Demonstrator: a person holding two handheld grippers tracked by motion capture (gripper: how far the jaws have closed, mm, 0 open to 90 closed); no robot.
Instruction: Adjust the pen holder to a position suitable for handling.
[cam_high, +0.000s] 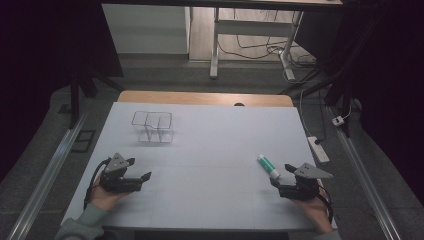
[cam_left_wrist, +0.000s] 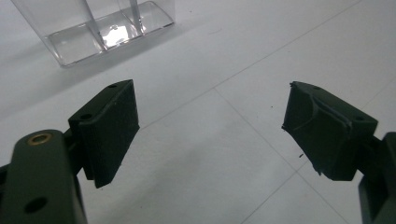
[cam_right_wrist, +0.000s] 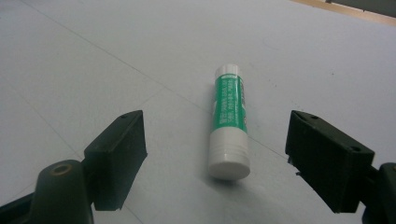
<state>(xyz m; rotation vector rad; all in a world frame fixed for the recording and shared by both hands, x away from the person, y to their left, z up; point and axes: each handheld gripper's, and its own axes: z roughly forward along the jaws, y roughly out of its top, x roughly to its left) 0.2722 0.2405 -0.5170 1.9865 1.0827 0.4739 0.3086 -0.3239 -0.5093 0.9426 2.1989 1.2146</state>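
Note:
A green and white glue stick (cam_high: 268, 166) lies flat on the white tabletop (cam_high: 210, 135) at the front right. My right gripper (cam_high: 281, 174) sits just behind it, open, its jaws pointing at the stick. In the right gripper view the glue stick (cam_right_wrist: 229, 121) lies lengthwise ahead of the wide-open right gripper (cam_right_wrist: 215, 119), white cap end nearest, untouched by either jaw. A clear plastic divided box (cam_high: 153, 127) stands upright at the back left. My left gripper (cam_high: 139, 168) rests at the front left, open and empty. In the left gripper view the box (cam_left_wrist: 107, 32) is beyond the left gripper (cam_left_wrist: 210, 100).
A wooden table edge (cam_high: 205, 98) shows behind the white sheet. A power strip (cam_high: 318, 148) and cables lie on the floor to the right. Desk legs (cam_high: 215, 47) stand farther back. Metal rails (cam_high: 47, 172) run along both sides.

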